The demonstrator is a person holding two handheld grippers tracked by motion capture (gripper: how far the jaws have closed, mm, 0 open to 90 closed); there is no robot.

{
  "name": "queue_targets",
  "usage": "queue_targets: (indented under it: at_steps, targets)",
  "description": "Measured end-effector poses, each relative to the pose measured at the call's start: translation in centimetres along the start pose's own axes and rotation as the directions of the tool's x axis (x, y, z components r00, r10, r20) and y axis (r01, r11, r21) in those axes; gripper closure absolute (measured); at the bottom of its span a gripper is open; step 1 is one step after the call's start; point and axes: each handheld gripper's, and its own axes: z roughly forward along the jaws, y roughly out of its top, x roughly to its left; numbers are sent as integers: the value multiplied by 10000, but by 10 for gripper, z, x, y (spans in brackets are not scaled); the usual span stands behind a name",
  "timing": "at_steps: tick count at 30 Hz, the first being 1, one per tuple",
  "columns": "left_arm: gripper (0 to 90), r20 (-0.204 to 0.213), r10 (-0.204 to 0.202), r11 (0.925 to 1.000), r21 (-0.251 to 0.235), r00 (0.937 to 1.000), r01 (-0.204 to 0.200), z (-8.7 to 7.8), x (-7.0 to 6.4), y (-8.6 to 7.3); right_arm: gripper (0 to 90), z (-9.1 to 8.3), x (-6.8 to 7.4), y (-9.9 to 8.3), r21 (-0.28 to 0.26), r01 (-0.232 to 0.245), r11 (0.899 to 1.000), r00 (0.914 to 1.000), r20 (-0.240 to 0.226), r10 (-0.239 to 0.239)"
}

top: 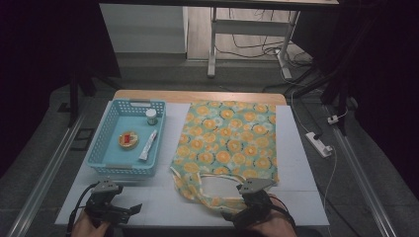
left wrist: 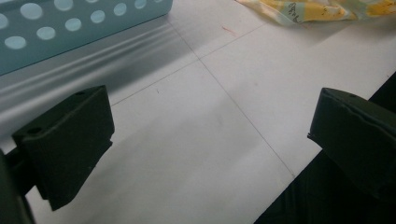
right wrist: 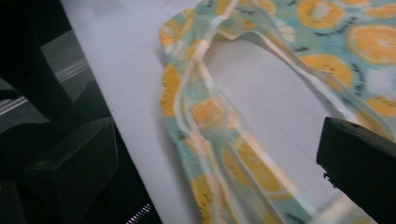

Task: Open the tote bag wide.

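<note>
On the bench's left side stands a blue basket [top: 109,123]; an orange-print bag [top: 232,143] lies beside it. Both the left tongs [top: 129,210] and the right tongs [top: 231,215] are wide, holding nothing, at the near edge.

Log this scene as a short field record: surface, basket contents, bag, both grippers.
surface: white table
basket: blue, far left; holds small jar, tube, round red-topped item
bag: orange-slice print, flat, handles toward the person
left gripper: open, above bare table
right gripper: open, at bag handle
</note>
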Motion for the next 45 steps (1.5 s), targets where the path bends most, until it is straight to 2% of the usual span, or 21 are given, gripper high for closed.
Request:
queue_targets:
  at_steps: [9,10,15,20,24,25,26,27,28,29,32,35,40,43,45]
  targets:
    - [1,-1,-16,10000,11,10000,16,0,0,0,2,11,12,3,121,319,9994,9988,-365,-315]
    - [1,0,-21,10000,13,10000,21,0,0,0,48,13,15,3,204,534,9984,9968,-605,-521]
    - [2,-2,-25,10000,18,10000,25,0,0,0,191,21,17,1,511,786,9956,9920,-1027,-730]
    - [2,1,-17,10000,30,10000,17,0,0,0,378,24,14,-1,871,868,9924,9922,-973,-783]
    - [2,-2,0,10000,58,10000,0,0,0,0,587,24,9,-3,1236,967,9876,9935,-719,-883]
    - [2,2,1,10000,61,10000,-1,1,0,0,587,24,9,-3,1236,967,9876,9935,-719,-883]
    - [3,2,7,10000,61,10000,-7,1,0,0,696,23,5,-4,1336,901,9869,9949,-570,-832]
    - [3,-3,-9,10000,49,10000,9,1,0,0,696,23,5,-4,1336,901,9869,9949,-570,-832]
    - [3,-2,-2,10000,53,10000,2,1,0,0,829,22,1,-5,1410,809,9867,9957,-571,-735]
    - [3,-2,-2,10000,55,10000,2,1,0,0,870,21,-1,-5,1452,691,9870,9961,-638,-603]
    - [4,-4,0,10000,58,10000,0,1,0,0,890,19,-4,-5,1561,570,9861,9959,-785,-452]
    - [4,4,-1,10000,73,10000,1,1,0,0,894,15,-4,-1,1395,606,9884,9955,-803,-497]
    - [5,3,-12,10000,75,10000,12,1,0,0,897,2,-10,10,773,623,9951,9962,-648,-573]
    - [5,1,-19,10000,90,10000,19,1,0,1,898,-1,-15,15,615,516,9968,9965,-691,-473]
    - [6,-1,-22,10000,93,10000,22,1,0,1,898,-4,-23,22,443,419,9981,9970,-665,-389]
